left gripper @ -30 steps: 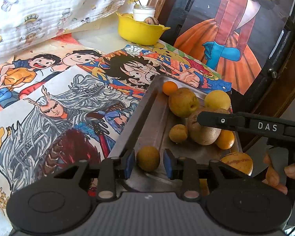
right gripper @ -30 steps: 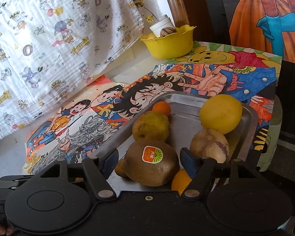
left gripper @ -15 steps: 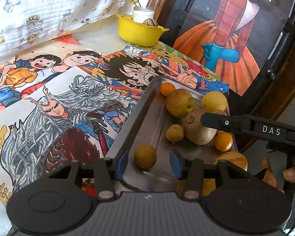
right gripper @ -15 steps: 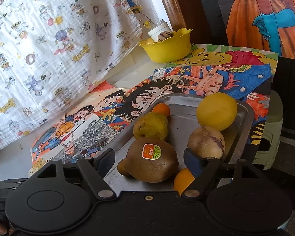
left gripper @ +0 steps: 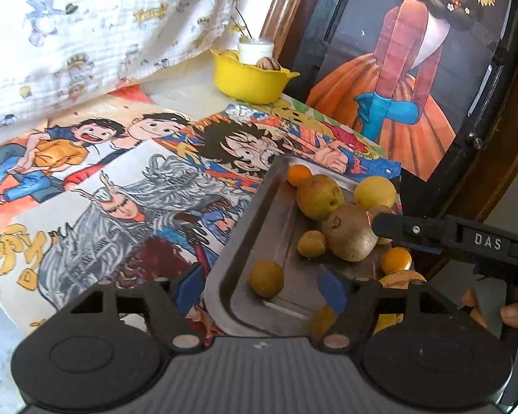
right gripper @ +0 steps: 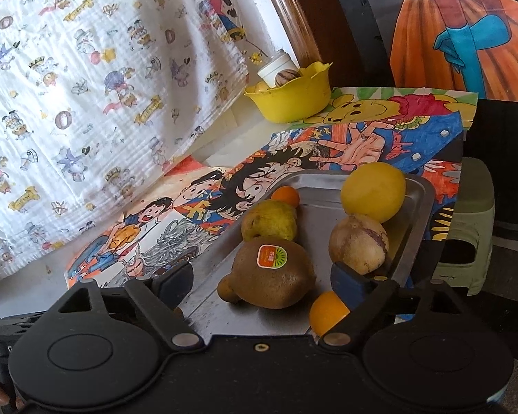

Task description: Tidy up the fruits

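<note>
Left claw [left gripper: 262, 284] opening, small brown fruit [left gripper: 265, 278] loose between its pads; right claw [right gripper: 262, 277] opening around stickered kiwi [right gripper: 272, 276], both on steel tray [left gripper: 276, 214]

A home: cartoon-print cloth [right gripper: 86, 103], children's drawings [left gripper: 121, 189], green plastic stool [right gripper: 469, 234].

- The table [left gripper: 176, 86] shows pale bare surface only at its far side.
- Coloured cartoon drawings [left gripper: 121, 179] cover most of it, ahead and to the left of the left tool [left gripper: 260, 284].
- A metal tray [right gripper: 418, 214] lies on the drawings, directly before both tools.
- A yellow bowl [right gripper: 293, 100] stands far beyond the tray.
- A printed white cloth [right gripper: 86, 86] drapes the far-left edge.
</note>
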